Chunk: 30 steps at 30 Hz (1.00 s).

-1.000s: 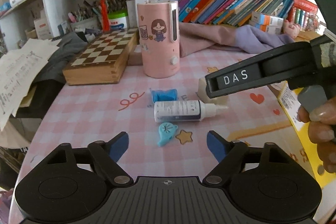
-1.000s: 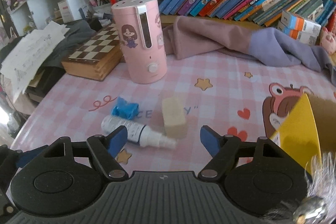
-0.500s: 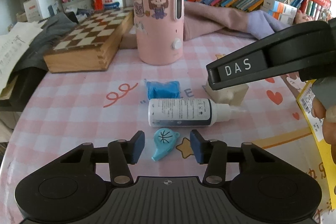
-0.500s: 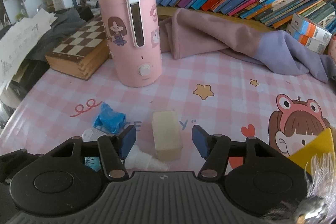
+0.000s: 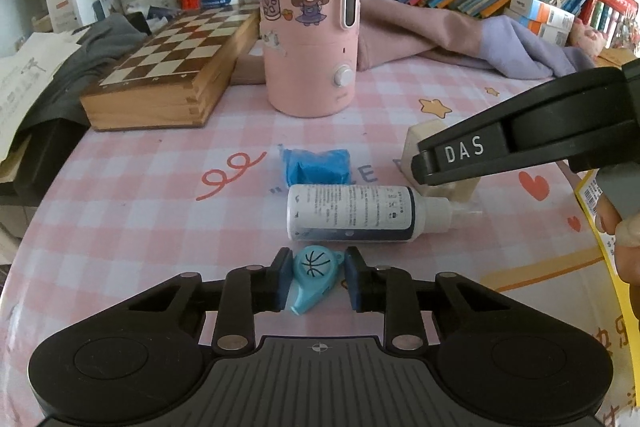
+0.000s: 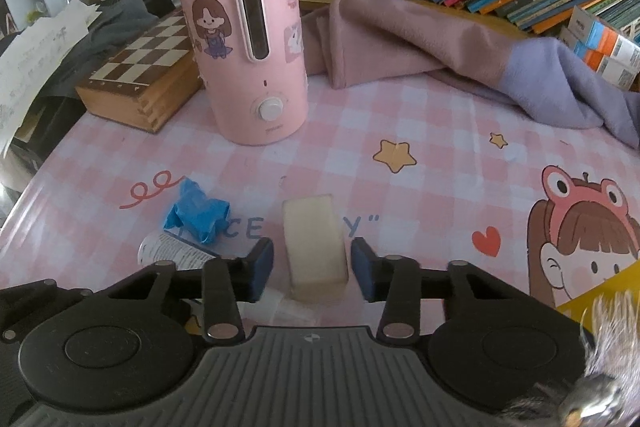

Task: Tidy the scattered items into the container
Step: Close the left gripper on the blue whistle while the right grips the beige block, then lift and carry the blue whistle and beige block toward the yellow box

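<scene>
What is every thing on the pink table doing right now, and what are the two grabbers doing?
Left gripper: closed onto the light blue whistle.
Light blue whistle with a basketball drawing: pinched between the pads, on the table.
Right gripper: open around the block.
Cream rectangular block: lying flat, not gripped.
White squeeze bottle: lying on its side, cap on.
Crumpled blue wrapper: lying untouched.
Pink cylindrical appliance: standing upright.
Wooden chessboard box: shut.

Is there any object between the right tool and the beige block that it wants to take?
Nothing visible stands between them. The right tool is open, its fingers on either side of the beige block, with small gaps. The white spray bottle lies to the left, close beside the left finger.
</scene>
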Motion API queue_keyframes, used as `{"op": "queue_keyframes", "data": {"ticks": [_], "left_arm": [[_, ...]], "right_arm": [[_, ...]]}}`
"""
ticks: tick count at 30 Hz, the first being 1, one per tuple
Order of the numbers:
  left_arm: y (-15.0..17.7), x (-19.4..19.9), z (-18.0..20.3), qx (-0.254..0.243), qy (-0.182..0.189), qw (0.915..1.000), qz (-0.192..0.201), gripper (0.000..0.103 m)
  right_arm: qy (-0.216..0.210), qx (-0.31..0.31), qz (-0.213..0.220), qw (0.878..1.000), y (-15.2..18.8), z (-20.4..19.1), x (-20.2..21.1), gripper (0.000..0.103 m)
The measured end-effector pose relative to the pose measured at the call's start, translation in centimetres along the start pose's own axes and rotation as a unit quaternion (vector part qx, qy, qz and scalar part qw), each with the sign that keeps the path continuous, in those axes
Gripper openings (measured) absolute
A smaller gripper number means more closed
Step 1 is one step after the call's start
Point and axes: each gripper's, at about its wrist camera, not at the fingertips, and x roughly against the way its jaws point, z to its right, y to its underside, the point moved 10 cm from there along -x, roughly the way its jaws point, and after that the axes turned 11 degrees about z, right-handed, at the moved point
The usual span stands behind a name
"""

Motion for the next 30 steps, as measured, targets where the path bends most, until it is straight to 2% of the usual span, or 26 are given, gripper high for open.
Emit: {"op": "queue_keyframes", "data": {"ticks": [2, 6, 22, 30], "left_arm": [[0.0, 0.2, 0.0, 0.006, 0.003, 1.0000, -0.002, 0.026], [-0.3, 0.9, 0.0, 0.011, 0.009, 0.9999, 0.006, 0.026], [-2.2, 6.7, -0.2, 0.043, 0.033, 0.9971, 0.053, 0.026], [-2.1, 10.3, -0.1, 0.039, 0.041, 0.9959, 0.071, 0.026]], "right_arm": [[-0.001, 0.001, 0.002, 1.000, 0.0, 0.0, 0.1, 0.027], [-0.006, -0.002, 0.009, 1.000, -0.2, 0.0, 0.5, 0.025], [-0.016, -0.001, 0.065, 0.998, -1.6, -1.2, 6.4, 0.025], [-0.033, -0.004, 0.083, 0.996, -0.7, -1.9, 10.7, 0.025]]}}
